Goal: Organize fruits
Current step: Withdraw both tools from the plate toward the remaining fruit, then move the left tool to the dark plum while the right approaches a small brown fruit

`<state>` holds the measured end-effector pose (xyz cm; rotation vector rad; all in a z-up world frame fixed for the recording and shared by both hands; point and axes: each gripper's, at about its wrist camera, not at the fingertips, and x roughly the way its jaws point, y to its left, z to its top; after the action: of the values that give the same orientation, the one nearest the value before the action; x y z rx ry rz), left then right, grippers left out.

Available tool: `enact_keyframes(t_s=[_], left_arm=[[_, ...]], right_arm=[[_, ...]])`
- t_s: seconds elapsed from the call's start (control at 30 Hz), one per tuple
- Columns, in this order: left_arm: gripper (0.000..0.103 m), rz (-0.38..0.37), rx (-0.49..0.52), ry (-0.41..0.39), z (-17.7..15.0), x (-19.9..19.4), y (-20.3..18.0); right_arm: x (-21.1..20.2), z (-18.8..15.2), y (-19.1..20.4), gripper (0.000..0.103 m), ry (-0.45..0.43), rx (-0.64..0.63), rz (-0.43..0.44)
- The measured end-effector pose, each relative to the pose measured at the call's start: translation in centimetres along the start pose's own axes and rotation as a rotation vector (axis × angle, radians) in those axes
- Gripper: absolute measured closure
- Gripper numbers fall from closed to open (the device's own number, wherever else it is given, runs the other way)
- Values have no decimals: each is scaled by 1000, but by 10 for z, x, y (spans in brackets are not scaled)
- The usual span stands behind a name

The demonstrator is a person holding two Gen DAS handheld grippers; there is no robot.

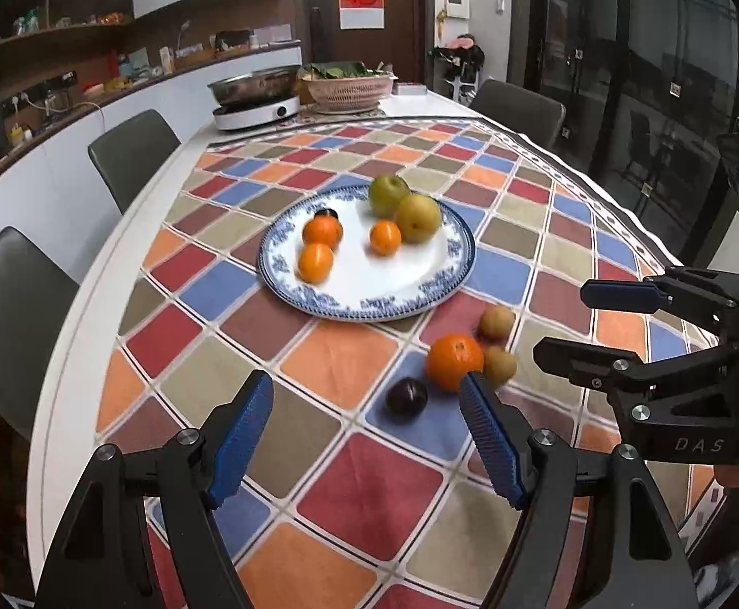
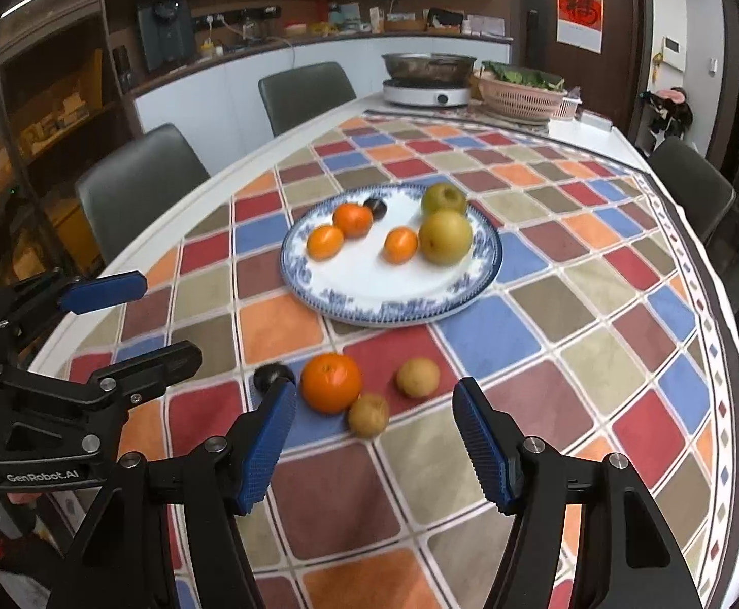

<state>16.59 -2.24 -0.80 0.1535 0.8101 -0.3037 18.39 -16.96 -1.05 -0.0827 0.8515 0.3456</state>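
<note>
Both grippers hang spread wide and empty over the near surface: left gripper (image 1: pixel 367 436), right gripper (image 2: pixel 374 444). Ahead of them on the checked cloth (image 2: pixel 547 396) sit a big orange (image 2: pixel 330 383), a dark plum (image 1: pixel 406 396) on its left and two small brown fruits (image 2: pixel 418 378) on its right. Farther off, the blue-rimmed plate (image 2: pixel 395 312) holds three small oranges, two pears (image 2: pixel 444 237) and another plum.

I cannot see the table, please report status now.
Left gripper open, right gripper open, both empty. Plate holds six fruits. Orange, plum, two small brown fruits on cloth. Nothing blocking.
</note>
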Motion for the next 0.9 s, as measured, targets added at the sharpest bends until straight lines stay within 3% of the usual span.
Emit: enact_keyframes(t_s=[0.37,0.9], left_arm=[[28,-46,36,29,-14,21,-5],[50,-132,37,109,-14,63,-3]], right_arm=[[20,-23,2,39,77,-2,10],[51,-20,0,54,133,-12,46]])
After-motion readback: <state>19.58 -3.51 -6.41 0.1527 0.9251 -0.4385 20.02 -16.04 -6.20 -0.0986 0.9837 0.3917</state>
